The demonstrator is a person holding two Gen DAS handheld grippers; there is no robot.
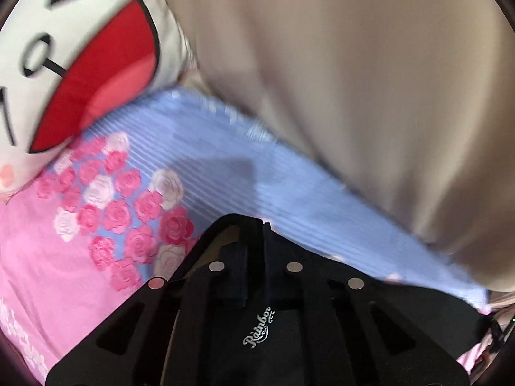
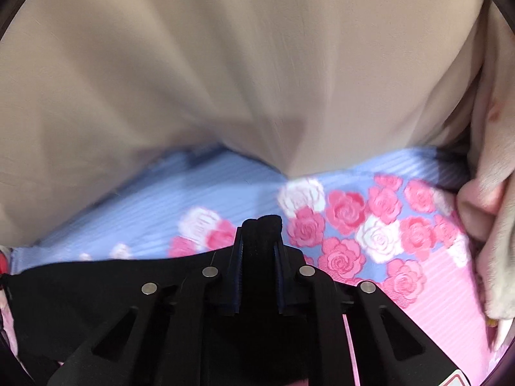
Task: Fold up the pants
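The pants are black; in the left wrist view their fabric (image 1: 280, 331) with a white "Rainbow" logo hangs under my left gripper (image 1: 254, 228), whose jaws are shut on a fold of it. In the right wrist view my right gripper (image 2: 261, 225) is shut on a bunched black edge of the pants (image 2: 96, 286), which stretch out to the left. Both grippers hold the pants above a blue and pink bedsheet with roses (image 1: 206, 173), also in the right wrist view (image 2: 370, 225).
A beige cloth (image 1: 370, 80) covers the far side, also in the right wrist view (image 2: 225, 64). A white pillow with a red mouth print (image 1: 80, 74) lies at the left. A pale plush item (image 2: 492, 177) lies at the right.
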